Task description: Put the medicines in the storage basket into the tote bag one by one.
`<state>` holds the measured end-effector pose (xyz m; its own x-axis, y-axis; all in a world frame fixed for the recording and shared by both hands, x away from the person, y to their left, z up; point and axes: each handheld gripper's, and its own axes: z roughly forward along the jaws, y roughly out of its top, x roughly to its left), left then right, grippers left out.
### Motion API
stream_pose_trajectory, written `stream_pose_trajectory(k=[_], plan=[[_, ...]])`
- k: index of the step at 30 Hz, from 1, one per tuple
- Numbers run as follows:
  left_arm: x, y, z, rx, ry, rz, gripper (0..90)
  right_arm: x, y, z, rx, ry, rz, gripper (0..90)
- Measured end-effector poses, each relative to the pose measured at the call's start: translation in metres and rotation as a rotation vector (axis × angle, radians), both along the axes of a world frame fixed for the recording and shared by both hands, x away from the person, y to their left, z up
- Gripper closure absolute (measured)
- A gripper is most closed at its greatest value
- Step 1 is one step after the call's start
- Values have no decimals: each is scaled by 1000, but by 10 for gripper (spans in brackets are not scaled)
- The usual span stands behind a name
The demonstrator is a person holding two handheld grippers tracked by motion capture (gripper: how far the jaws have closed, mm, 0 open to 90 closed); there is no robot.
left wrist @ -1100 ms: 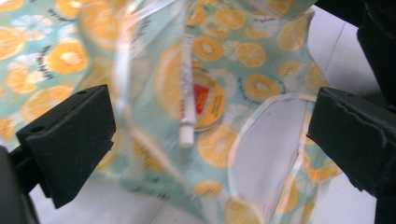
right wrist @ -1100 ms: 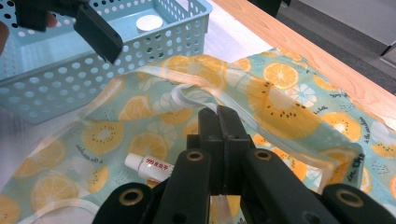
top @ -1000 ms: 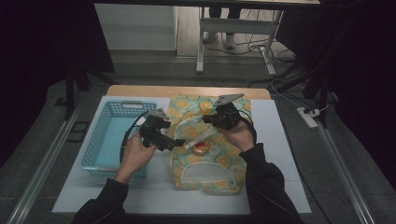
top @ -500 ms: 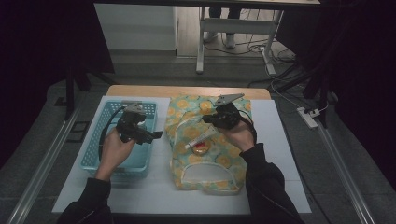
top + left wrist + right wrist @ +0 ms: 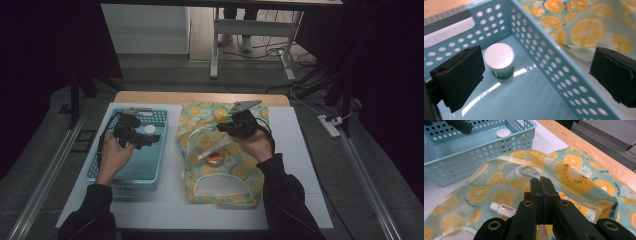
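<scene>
**Left gripper over the basket, right gripper pinching the bag's rim**

At the left of the table, a blue perforated basket [image 5: 131,167] sits on the white mat [image 5: 300,165]. A small white-lidded jar [image 5: 499,59] stands upright on the basket floor near its far wall. The left gripper [image 5: 145,140] hovers above the basket with its jaws spread wide and nothing between them; in the left gripper view one jaw hangs over the basket floor and the other over the basket's side wall.

Just beside the basket lies a lemon-print bag [image 5: 220,165], its opening turned towards the far edge of the table. A white tube [image 5: 503,209] lies on the bag. The right gripper [image 5: 541,182] has its jaws pressed together on the bag's white-edged rim, holding the rim raised above the tube.
</scene>
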<state>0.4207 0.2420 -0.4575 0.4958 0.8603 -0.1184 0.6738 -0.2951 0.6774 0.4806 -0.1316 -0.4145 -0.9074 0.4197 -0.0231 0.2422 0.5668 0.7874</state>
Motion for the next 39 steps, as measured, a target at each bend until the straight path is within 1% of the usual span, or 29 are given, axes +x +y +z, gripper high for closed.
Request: stream_pose_trajectory(k=[2, 7, 18, 20, 25, 29, 32, 35, 38, 39], plan=[[4, 3, -3, 3, 7, 9, 0, 0, 0, 0, 0, 0, 0, 900], [14, 4, -12, 47, 32, 24, 0, 0, 0, 0, 1, 0, 0, 900], [35, 3, -25, 76, 74, 32, 0, 0, -1, 1, 5, -1, 0, 900], [38, 3, -26, 75, 80, 39, 0, 0, -1, 1, 4, -1, 2, 900], [44, 4, -30, 98, 108, 43, 4, -1, -1, 2, 5, -1, 1, 900], [48, 3, -33, 101, 118, 43, 15, -1, 0, 1, 6, -1, 2, 900], [50, 0, -36, 125, 127, 47, 39, -1, 0, 1, 6, 0, 2, 900], [51, -3, -38, 164, 129, 46, 110, -1, 0, 2, 7, -1, 3, 900], [51, -3, -38, 171, 138, 43, 202, -1, 0, 1, 7, -1, 3, 900], [51, -2, -38, 166, 138, 44, 230, -1, 0, 1, 6, -2, 3, 900]])
